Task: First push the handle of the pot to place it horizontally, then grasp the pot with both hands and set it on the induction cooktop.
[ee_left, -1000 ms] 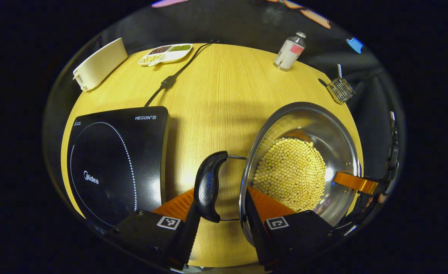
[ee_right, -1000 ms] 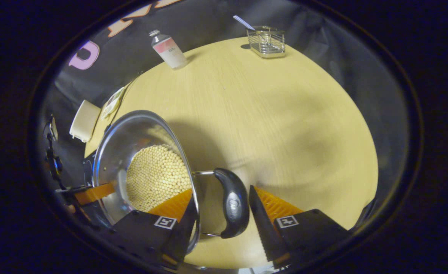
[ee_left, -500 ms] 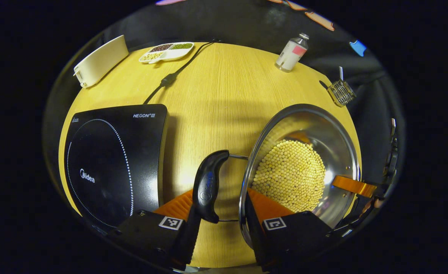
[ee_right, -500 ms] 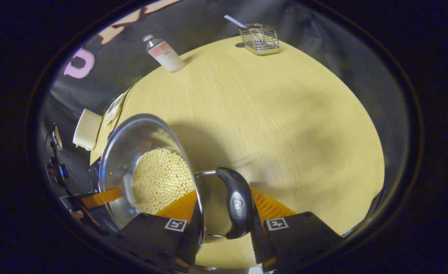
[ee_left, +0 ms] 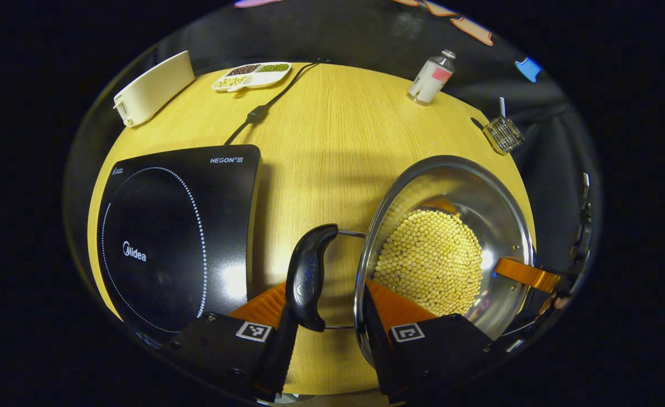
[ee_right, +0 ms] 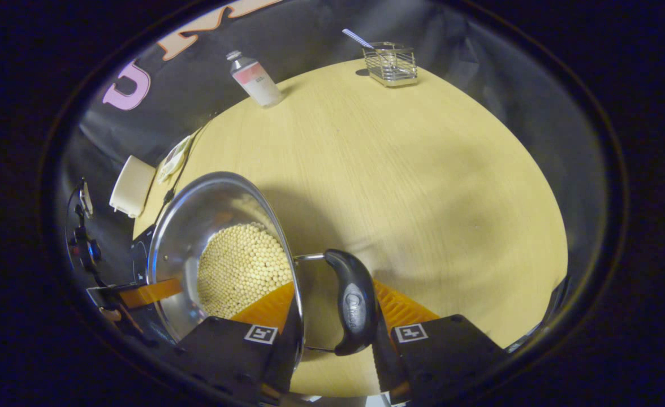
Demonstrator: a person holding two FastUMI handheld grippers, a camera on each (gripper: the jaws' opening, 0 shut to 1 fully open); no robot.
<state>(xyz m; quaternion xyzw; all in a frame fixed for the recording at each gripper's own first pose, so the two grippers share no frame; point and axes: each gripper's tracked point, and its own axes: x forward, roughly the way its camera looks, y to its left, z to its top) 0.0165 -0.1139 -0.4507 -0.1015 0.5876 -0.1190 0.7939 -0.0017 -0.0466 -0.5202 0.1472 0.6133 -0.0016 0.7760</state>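
Note:
A steel pot (ee_left: 457,186) holding yellow beans (ee_left: 428,260) is at the right of the wooden table, its black left handle (ee_left: 307,274) lying level. My left gripper (ee_left: 324,316) is shut across that handle and the pot's rim, one finger inside the pot. In the right gripper view my right gripper (ee_right: 335,322) is shut the same way on the pot's (ee_right: 197,209) other black handle (ee_right: 352,302). The black induction cooktop (ee_left: 168,226) lies just left of the pot. The pot's underside is hidden.
Along the table's far edge stand a white box (ee_left: 152,87), a divided dish of grains (ee_left: 251,76), a small bottle (ee_left: 431,76) and a wire basket (ee_left: 502,134). The cooktop's cord (ee_left: 264,110) runs back across the table (ee_left: 332,141).
My right gripper has closed onto its handle. The left stayed shut on its own. In the left gripper view the cooktop has drawn slightly nearer the pot.

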